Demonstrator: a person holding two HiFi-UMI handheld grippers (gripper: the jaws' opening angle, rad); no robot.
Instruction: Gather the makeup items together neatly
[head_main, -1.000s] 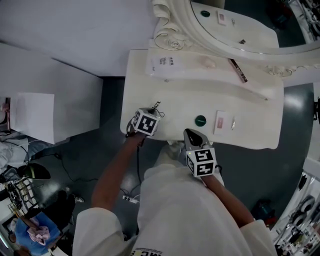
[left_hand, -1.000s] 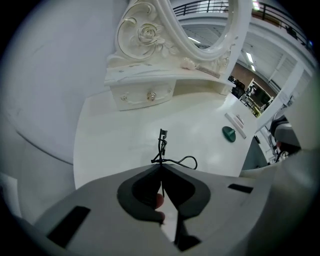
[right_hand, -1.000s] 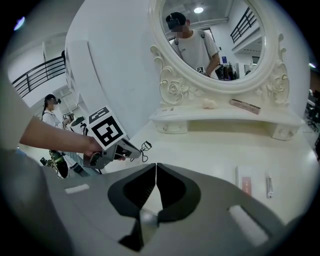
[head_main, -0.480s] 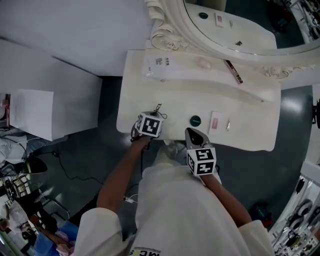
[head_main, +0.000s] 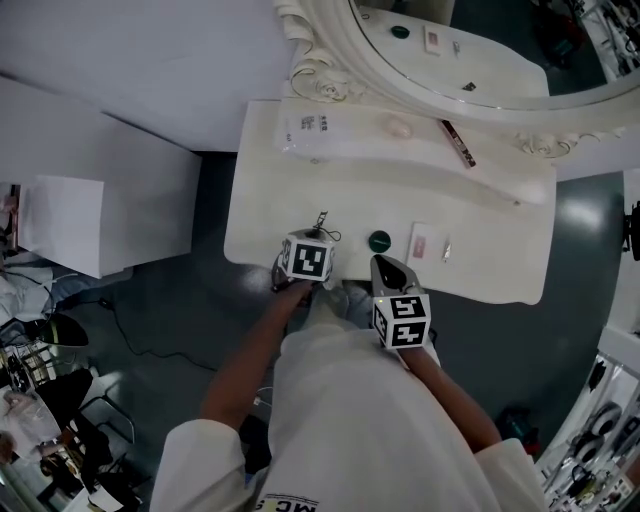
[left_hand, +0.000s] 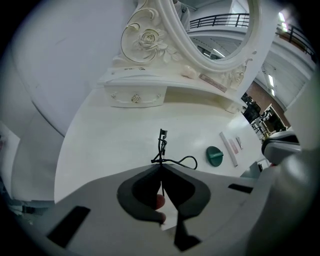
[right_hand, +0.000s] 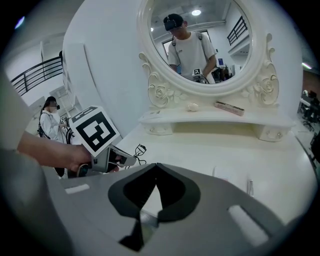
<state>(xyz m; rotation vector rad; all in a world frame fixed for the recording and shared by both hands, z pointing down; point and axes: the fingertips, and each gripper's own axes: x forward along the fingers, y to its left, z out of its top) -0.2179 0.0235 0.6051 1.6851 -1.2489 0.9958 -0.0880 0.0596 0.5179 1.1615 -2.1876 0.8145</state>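
Eyelash curler (left_hand: 162, 145) pinched in left gripper (left_hand: 160, 167) fingers (left_hand: 136, 190), over table (head_main: 290, 200) front edge, near green compact (head_main: 379, 241) and pale palette (head_main: 420, 243). Right gripper (right_hand: 152, 169) fingers pressed together, empty. Probably mid-carry. Next: set down just beside compact, aligned, then release.

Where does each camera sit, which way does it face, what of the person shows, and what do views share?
Head view: on the head, looking down at the dressing table; forearms, left claw and right claw show.
Left gripper view: on the left claw, looking along its shut jaws over the tabletop toward the mirror; no body part clear.
Right gripper view: on the right claw, facing the mirror; left hand and the person's reflection show.
Shared: all three show the eyelash curler in the left claw.
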